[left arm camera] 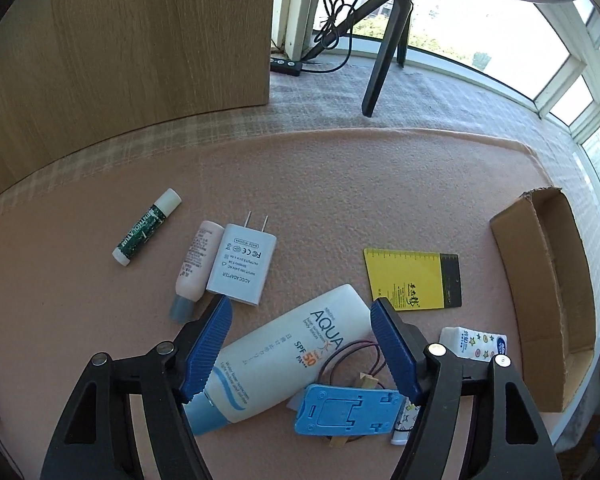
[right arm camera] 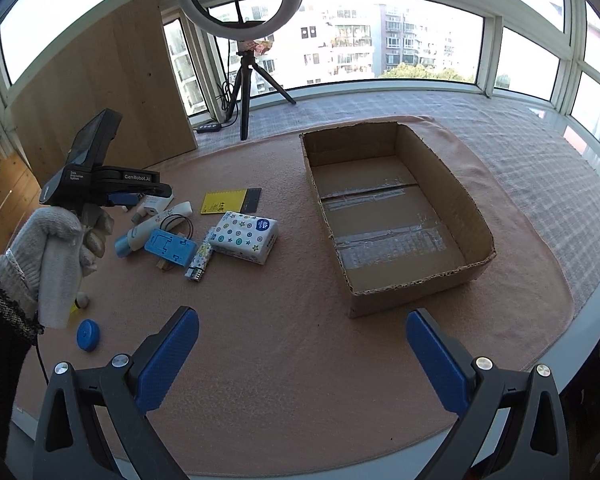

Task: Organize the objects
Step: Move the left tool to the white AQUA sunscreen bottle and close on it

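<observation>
tabletop: round tabletop [right arm camera: 300,380] under a pink cloth, everything sits on it
box: open brown cardboard box [right arm camera: 396,216], right of the pile, well apart from it; nothing inside, only taped floor showing
progress: looks like the very start, no item in the box yet, whole pile left to move
sunscreen: white sunscreen tube with pale blue cap [left arm camera: 276,360], lying flat on the cloth between the left jaws; probably first pick
tissues: white tissue pack with coloured stars [right arm camera: 246,236], on the cloth beside the pile, nearest thing to the box
card: yellow and black ruler card [left arm camera: 412,280], flat, just past the sunscreen tube
stand: blue plastic phone stand [left arm camera: 348,408], lying partly over the tube's lower end and a thin wire loop
adapter: white wall plug adapter [left arm camera: 242,264], flat, touching a small pink tube with grey cap [left arm camera: 196,264]
stick: green and white lip balm stick [left arm camera: 146,228], alone, left of the adapter
cap: small blue round lid [right arm camera: 88,334], off by itself near the tabletop edge
left gripper: left gripper [left arm camera: 300,344] angled down over the sunscreen tube, jaws partly open either side of it, pads not pressing yet, nothing lifted
right gripper: right gripper [right arm camera: 302,356] over bare cloth in front of the box, jaws wide, holding nothing
hand: gloved left hand [right arm camera: 60,240] grips the left tool
</observation>
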`<move>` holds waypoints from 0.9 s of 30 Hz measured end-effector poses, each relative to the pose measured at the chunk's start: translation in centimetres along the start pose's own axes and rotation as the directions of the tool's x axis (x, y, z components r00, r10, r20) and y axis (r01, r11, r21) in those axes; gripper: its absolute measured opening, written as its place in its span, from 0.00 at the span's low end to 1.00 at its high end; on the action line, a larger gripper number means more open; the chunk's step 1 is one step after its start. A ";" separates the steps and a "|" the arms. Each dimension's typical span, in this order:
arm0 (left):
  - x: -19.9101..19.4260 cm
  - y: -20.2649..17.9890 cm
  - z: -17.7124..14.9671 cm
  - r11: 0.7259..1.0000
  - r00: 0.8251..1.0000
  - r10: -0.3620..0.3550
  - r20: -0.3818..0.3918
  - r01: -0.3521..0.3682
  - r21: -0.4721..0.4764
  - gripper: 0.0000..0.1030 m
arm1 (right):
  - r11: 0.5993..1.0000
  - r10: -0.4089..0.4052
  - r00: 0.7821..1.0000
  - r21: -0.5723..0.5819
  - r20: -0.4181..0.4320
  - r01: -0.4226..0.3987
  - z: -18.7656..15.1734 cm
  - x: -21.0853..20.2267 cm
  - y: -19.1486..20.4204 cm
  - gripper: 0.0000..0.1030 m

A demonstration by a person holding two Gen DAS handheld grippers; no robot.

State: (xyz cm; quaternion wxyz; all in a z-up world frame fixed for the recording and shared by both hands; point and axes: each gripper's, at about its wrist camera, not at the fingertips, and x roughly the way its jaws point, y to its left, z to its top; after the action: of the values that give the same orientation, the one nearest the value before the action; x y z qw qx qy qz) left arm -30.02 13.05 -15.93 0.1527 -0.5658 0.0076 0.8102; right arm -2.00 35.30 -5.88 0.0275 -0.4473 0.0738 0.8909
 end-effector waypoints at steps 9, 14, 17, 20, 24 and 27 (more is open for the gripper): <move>2.4 1.7 -1.1 0.996 0.995 -0.075 -0.066 0.071 -0.048 0.61 | 1.000 0.007 1.000 -0.012 -0.015 -0.007 -0.1 0.4 0.1 0.99; 1.5 3.4 -3.1 0.992 0.993 -0.105 -0.051 0.101 -0.075 0.56 | 0.999 0.019 1.000 -0.027 -0.017 -0.019 -0.2 0.6 0.6 0.99; 0.8 4.8 -4.8 0.986 0.992 -0.121 -0.037 0.115 -0.122 0.54 | 0.999 0.033 0.999 -0.039 -0.023 -0.034 -0.2 0.9 1.2 0.99; 0.1 5.6 -6.7 0.983 0.993 -0.120 -0.025 0.115 -0.144 0.52 | 0.997 0.052 0.998 -0.059 -0.028 -0.054 -0.2 1.2 2.1 0.99; -0.7 6.5 -9.9 0.976 0.991 -0.128 -0.022 0.122 -0.178 0.48 | 0.994 0.075 0.997 -0.082 -0.027 -0.077 -0.2 1.4 3.2 0.99; -1.5 6.7 -12.4 0.971 0.991 -0.134 -0.005 0.130 -0.203 0.47 | 0.991 0.092 0.995 -0.093 -0.030 -0.094 -0.3 1.5 3.8 0.99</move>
State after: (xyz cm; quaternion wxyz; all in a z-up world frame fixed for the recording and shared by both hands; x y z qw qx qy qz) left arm -19.98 3.98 -20.09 0.1480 -0.5851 -0.1109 0.7896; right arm -3.13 31.45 -6.84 -0.0360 -0.4555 0.0527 0.8880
